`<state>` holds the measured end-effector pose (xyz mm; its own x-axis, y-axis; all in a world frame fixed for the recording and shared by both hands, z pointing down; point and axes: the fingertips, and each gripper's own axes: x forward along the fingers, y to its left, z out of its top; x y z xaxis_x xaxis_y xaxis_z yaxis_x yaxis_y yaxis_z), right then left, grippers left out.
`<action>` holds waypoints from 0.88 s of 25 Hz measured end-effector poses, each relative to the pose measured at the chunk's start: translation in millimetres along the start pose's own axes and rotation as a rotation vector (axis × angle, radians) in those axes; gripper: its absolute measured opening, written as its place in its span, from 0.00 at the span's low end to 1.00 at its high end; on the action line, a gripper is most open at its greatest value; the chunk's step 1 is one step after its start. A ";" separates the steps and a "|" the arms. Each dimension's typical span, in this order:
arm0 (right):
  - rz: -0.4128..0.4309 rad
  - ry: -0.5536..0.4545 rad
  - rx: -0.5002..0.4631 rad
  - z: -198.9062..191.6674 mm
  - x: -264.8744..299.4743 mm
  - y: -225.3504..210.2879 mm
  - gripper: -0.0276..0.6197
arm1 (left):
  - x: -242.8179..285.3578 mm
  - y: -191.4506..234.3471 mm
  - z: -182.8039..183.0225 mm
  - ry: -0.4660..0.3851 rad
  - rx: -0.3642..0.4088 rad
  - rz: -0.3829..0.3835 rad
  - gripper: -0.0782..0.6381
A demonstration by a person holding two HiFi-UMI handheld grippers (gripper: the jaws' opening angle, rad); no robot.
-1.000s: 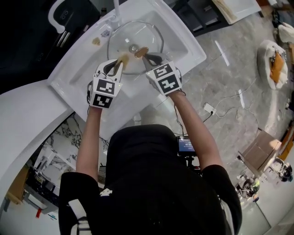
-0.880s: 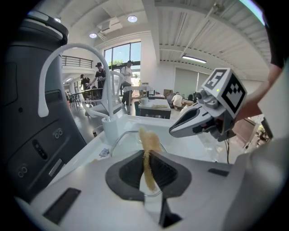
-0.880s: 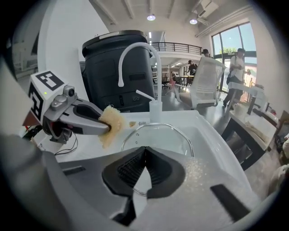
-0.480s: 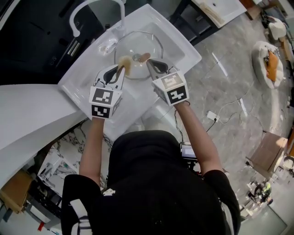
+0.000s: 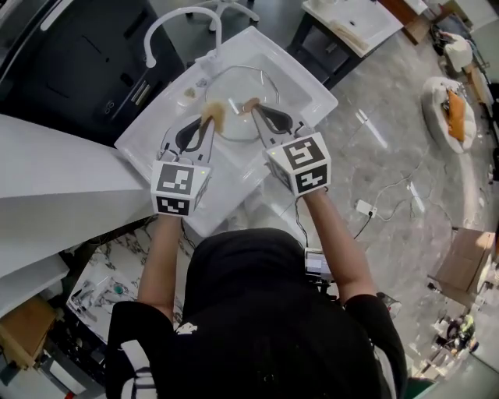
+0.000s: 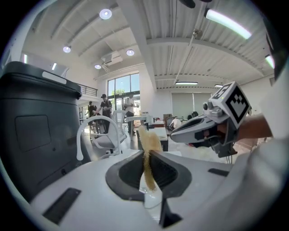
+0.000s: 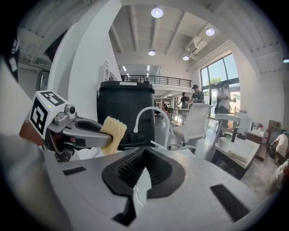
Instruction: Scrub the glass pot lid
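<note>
The round glass pot lid (image 5: 243, 84) lies in the white sink (image 5: 308, 87), rim and knob faint through the glass. My left gripper (image 5: 209, 117) is shut on a tan sponge (image 5: 214, 111) and hangs above the lid's left part. In the left gripper view the sponge (image 6: 147, 146) sticks up thin between the pads. My right gripper (image 5: 253, 107) hovers over the lid's middle with its jaws shut, and nothing shows between them in the right gripper view (image 7: 144, 155). Both grippers point nearly level, so neither gripper view shows the lid.
A curved white faucet (image 5: 183, 17) rises behind the sink. A tall black bin (image 5: 74, 66) stands at the back left, and a white counter (image 5: 54, 195) lies to the left. Cables and a plug (image 5: 365, 207) lie on the grey floor at right.
Both grippers have risen off the lid toward the head camera, the left one carrying the sponge up with it. The lid stays in the sink.
</note>
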<state>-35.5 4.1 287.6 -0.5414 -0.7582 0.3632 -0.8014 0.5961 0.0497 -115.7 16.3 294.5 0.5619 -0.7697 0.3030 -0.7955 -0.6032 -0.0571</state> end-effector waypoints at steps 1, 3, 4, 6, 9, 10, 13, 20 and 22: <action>-0.007 -0.011 -0.003 4.2 -5.7 3.7 0.04 | -6.4 -1.6 5.4 -0.019 0.000 0.000 0.14; -0.023 -0.032 -0.003 11.2 -17.4 10.4 0.04 | -18.6 -6.2 16.3 -0.056 0.003 -0.005 0.14; -0.031 -0.042 -0.003 14.4 -23.4 13.1 0.04 | -24.3 -8.4 21.1 -0.072 0.005 -0.007 0.14; -0.046 -0.059 -0.006 21.1 -36.3 16.3 0.04 | -34.1 -13.8 32.3 -0.104 0.001 -0.011 0.14; -0.063 -0.084 -0.016 35.5 -53.9 15.5 0.04 | -44.3 -22.3 55.5 -0.156 0.006 -0.016 0.14; -0.068 -0.094 -0.021 40.9 -57.9 15.4 0.04 | -47.1 -23.9 62.2 -0.171 0.012 -0.018 0.14; -0.079 -0.124 -0.037 51.1 -66.6 17.7 0.04 | -55.1 -26.9 73.4 -0.207 0.028 -0.015 0.14; -0.084 -0.166 -0.039 55.7 -90.9 22.8 0.04 | -73.0 -41.4 90.4 -0.262 -0.030 -0.029 0.14; -0.081 -0.174 -0.049 58.2 -100.5 22.6 0.04 | -77.8 -45.9 97.7 -0.277 -0.028 -0.008 0.14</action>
<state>-14.0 78.4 198.0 -0.5150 -0.8358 0.1904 -0.8330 0.5403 0.1188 -100.8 83.5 180.6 0.6056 -0.7951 0.0315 -0.7947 -0.6064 -0.0282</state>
